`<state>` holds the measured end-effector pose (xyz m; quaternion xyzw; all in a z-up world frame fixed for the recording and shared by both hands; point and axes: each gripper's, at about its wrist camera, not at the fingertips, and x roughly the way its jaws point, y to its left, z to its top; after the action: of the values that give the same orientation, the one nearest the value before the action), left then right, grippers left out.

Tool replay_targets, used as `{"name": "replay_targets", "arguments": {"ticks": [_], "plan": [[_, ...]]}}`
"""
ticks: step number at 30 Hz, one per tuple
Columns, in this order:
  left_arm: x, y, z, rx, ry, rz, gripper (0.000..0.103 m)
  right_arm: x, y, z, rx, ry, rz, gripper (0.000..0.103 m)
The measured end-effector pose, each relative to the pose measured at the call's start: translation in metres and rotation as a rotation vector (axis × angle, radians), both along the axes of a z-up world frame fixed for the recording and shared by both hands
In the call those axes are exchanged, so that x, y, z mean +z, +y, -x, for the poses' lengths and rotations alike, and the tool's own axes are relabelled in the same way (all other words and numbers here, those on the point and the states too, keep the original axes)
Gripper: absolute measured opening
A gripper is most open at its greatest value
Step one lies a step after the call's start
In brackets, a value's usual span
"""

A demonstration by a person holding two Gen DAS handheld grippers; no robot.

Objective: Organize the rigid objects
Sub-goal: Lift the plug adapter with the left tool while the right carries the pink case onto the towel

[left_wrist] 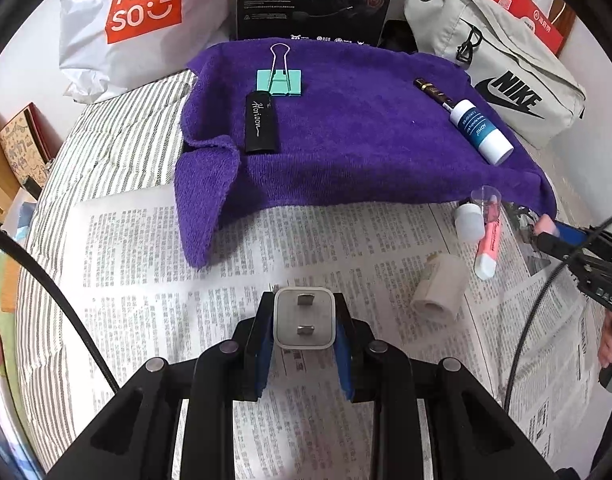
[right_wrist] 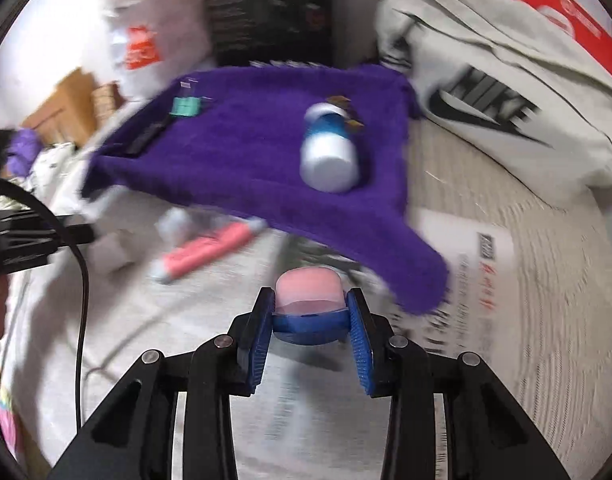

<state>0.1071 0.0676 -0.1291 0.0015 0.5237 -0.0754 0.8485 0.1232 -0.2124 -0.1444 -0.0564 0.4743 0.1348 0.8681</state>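
1. Two grippers, both loaded. My left gripper (left_wrist: 303,322) is closed on the white charger (left_wrist: 303,318), pads on its two flat sides, prongs facing away from me, held above the newspaper (left_wrist: 153,264).
2. Charger looks like hard plastic: stiff, light, smooth shell, so probably a bit slippery. Flat parallel sides are the right place to take it; the current hold looks square and centred, so I judge twist risk low.
3. My right gripper (right_wrist: 310,312) is closed on a small pink-and-blue item (right_wrist: 309,300), pink part forward, blue part between the pads. View is motion-blurred, so I cannot tell what the item is. Rounded body, so I guess it could roll in the pads if pressure drops.
4. Towel (left_wrist: 346,128) lies beyond the newspaper and already carries the clip (left_wrist: 279,80), black case (left_wrist: 259,122), brown pen (left_wrist: 432,90) and glue stick (left_wrist: 480,130).
5. Loose items on the newspaper: pink highlighter (left_wrist: 488,248), its clear cap (left_wrist: 484,200), a small white cap (left_wrist: 469,222) and a beige cylinder (left_wrist: 440,288), all near the towel's front right corner.
6. Judgement: both held items are bound for the towel. Cylinder and highlighter are round and light, so take them across the barrel, mid-length. Towel is soft, so set down low to stop rolling.
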Motion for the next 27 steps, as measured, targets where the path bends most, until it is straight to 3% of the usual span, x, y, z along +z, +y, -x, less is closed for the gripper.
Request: {"name": "replay_targets", "arguments": {"ticks": [10,17,27], "plan": [[-0.001,-0.005,0.007,0.006,-0.061,-0.027,0.025,-0.015,-0.005,0.009,-0.016,-0.076,-0.014,0.037],[-0.001,-0.006,0.003,-0.010,-0.045,-0.035,0.025,-0.013,-0.004,0.004,-0.011,-0.036,0.004,0.037],[0.007,0.000,0.002,0.009,-0.024,0.035,0.025,0.002,0.004,0.004,0.023,-0.006,-0.054,0.037]]}}
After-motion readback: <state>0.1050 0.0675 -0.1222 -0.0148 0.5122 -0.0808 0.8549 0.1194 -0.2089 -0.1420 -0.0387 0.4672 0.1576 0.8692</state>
